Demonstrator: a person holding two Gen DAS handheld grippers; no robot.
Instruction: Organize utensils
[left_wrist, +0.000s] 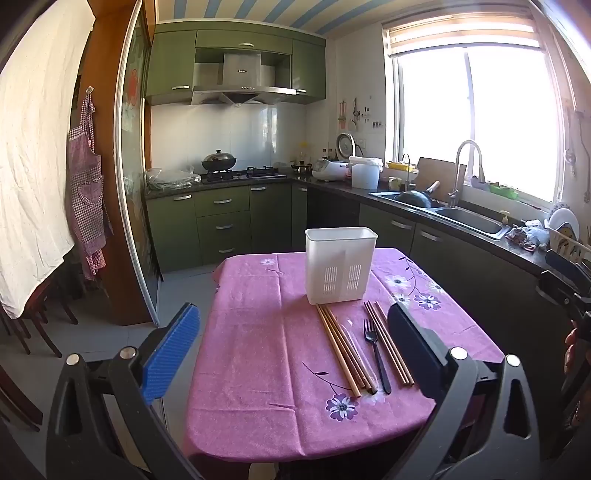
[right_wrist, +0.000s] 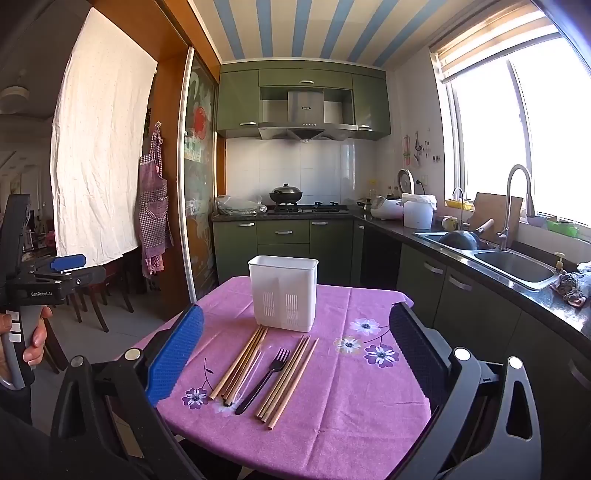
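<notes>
A white slotted utensil holder stands upright on the pink flowered tablecloth. In front of it lie a left bundle of wooden chopsticks, a black plastic fork and a right bundle of chopsticks. A clear utensil lies between the left bundle and the fork, hard to make out. My left gripper is open and empty, held above the table's near edge. My right gripper is open and empty, held back from the utensils.
A green kitchen counter with a double sink runs along the right, close to the table. A stove with a wok stands at the back. Dark chairs and an apron hang-up are on the left.
</notes>
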